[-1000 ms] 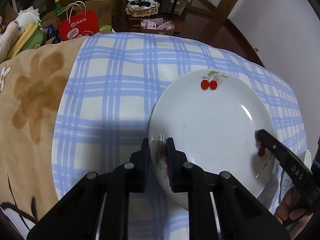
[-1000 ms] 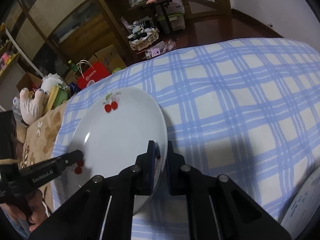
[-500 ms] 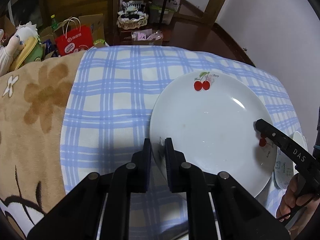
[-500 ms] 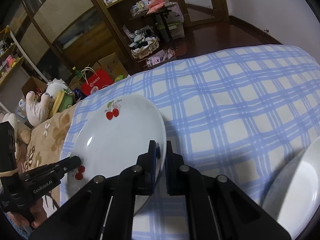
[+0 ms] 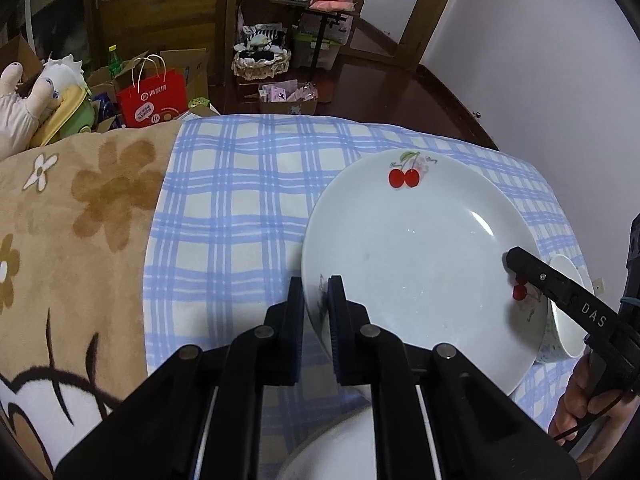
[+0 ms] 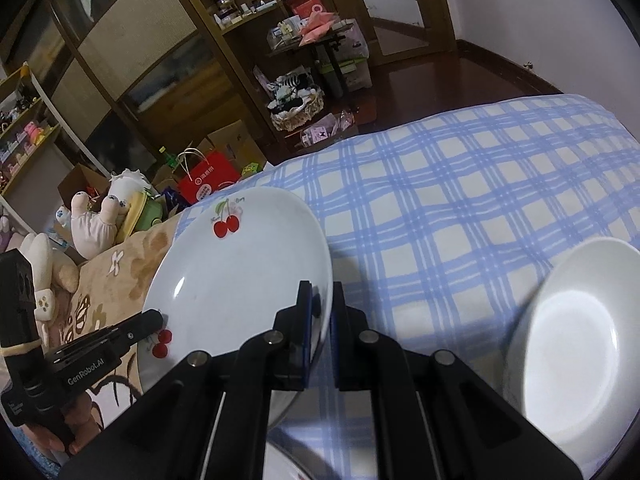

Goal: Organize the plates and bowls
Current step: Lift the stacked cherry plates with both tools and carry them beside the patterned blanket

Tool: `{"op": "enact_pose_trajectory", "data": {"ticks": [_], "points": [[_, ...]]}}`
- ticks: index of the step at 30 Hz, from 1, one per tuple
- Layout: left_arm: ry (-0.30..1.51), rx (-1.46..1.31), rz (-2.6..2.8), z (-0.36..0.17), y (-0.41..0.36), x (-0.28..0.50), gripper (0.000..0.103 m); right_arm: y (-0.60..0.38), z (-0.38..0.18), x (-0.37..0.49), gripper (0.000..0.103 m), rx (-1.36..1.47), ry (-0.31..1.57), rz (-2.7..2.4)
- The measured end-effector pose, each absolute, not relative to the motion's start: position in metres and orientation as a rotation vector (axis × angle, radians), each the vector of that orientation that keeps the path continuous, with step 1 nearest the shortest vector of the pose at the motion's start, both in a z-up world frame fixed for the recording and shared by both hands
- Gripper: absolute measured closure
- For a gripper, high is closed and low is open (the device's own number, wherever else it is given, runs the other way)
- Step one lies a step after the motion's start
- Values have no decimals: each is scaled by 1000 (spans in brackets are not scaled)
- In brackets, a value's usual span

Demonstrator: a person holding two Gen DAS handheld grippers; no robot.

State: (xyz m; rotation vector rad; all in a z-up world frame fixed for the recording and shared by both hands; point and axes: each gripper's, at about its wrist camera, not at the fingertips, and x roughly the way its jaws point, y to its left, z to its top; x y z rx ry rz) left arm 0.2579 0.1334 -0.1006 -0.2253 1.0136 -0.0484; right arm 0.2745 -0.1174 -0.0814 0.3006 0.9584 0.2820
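Blue-checked cloth (image 5: 240, 216) covers the bed beneath both cameras, with a tan flowered blanket (image 5: 76, 248) at nine o'clock and cluttered shelves (image 6: 240, 40) beyond. I hold one white cherry-printed plate (image 5: 416, 264) between both tools, above the cloth. My left gripper (image 5: 316, 312) has its jaws pinching the plate's rim at the seven o'clock edge in its own view; my right gripper (image 6: 321, 316) has its jaws pinching the opposite rim, seen at three o'clock in the left view. A plain white bowl (image 6: 576, 336) sits on the cloth at four o'clock in the right view, apart from the plate.
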Motion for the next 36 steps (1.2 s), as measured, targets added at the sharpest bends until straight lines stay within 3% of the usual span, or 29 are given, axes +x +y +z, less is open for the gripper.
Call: {"op": "enact_pose_trajectory", "data": {"ticks": [15, 36], "points": [[1030, -178, -42, -76, 120, 183, 91, -131, -63, 200, 95, 346, 927, 303], [1232, -213, 11, -124, 127, 143, 93, -128, -110, 134, 95, 384, 1028, 280]]}}
